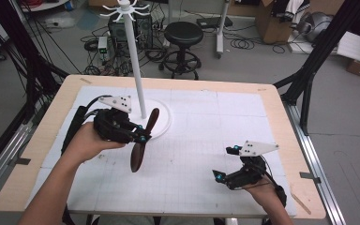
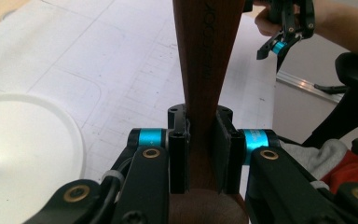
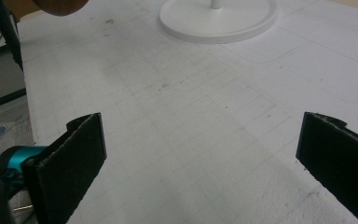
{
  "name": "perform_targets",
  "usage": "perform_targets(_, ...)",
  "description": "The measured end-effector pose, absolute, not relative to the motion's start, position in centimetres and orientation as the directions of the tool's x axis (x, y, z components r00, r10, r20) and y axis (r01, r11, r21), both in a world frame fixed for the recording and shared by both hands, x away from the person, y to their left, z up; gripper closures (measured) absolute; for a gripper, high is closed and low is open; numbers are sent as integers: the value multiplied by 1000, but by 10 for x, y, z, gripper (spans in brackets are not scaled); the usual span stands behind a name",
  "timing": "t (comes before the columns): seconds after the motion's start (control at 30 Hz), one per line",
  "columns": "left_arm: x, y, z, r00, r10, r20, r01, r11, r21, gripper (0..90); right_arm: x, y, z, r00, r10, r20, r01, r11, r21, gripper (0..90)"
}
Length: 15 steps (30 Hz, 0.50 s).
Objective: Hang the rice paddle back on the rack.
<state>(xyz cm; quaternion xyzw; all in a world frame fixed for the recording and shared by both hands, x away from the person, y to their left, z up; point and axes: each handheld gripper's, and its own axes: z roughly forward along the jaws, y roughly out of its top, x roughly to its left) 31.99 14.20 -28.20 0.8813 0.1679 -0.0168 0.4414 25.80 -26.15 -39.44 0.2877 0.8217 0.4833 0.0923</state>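
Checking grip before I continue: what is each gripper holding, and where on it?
Left gripper clamps the dark wooden spoon across its handle, at mid-length. Right gripper is open, holding nothing.

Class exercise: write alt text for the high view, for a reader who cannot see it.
The left gripper holds a dark wooden spoon by its middle, beside a white stand on a white table. The right gripper hovers open nearby.

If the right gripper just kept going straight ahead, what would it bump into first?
Probably the round white stand base. The right gripper has open jaws pointing across bare white mat toward it, though how far away it sits is unclear.
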Motion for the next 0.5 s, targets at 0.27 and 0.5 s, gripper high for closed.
perform_targets(0.27,322,154,-273,937,296,-184,318,-509,800,777,258,-261,-394,-821,557,123,379,372,847,4)
perform_targets(0.5,324,165,-267,932,309,-189,322,-470,822,777,258,-261,-395,-822,557,120,377,374,847,5)
